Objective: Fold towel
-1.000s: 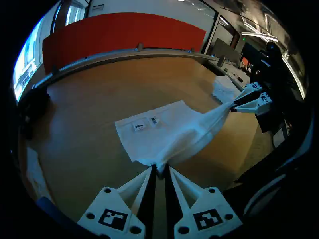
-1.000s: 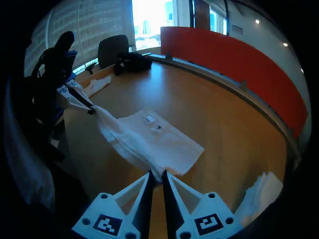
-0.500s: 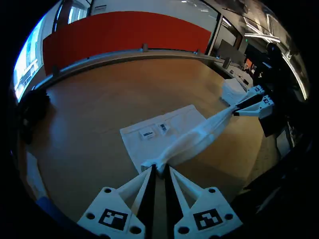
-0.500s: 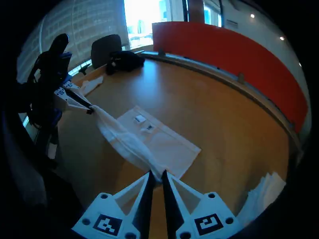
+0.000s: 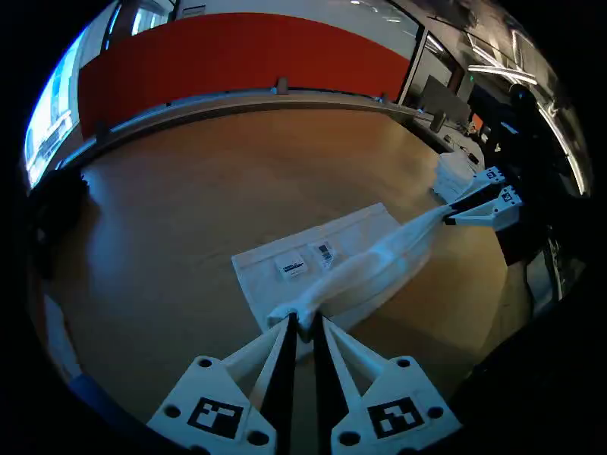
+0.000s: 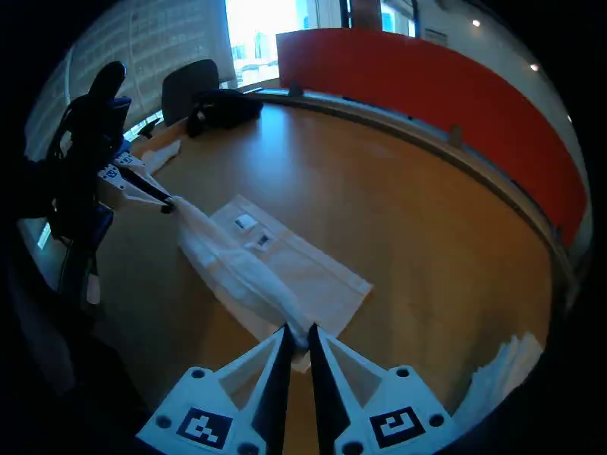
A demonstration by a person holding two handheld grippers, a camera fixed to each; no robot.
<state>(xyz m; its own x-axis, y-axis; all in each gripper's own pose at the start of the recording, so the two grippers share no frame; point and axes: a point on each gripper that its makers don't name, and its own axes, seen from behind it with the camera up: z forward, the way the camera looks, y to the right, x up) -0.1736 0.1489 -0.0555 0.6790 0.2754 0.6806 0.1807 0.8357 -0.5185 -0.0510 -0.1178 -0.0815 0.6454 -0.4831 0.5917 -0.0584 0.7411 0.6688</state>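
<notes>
White soft cloth towel lies on the tan wooden table, its near edge lifted and sagging between two corners. Left gripper and right gripper, each at six o'clock in its own view, are clamped on those corners. It looks light and limp, so the corners seem the best hold.

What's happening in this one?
A person is folding a white towel on a wooden table with two handheld grippers. The left gripper and right gripper each pinch one end of its near edge, held lifted between them; the rest lies flat, labels up.
</notes>
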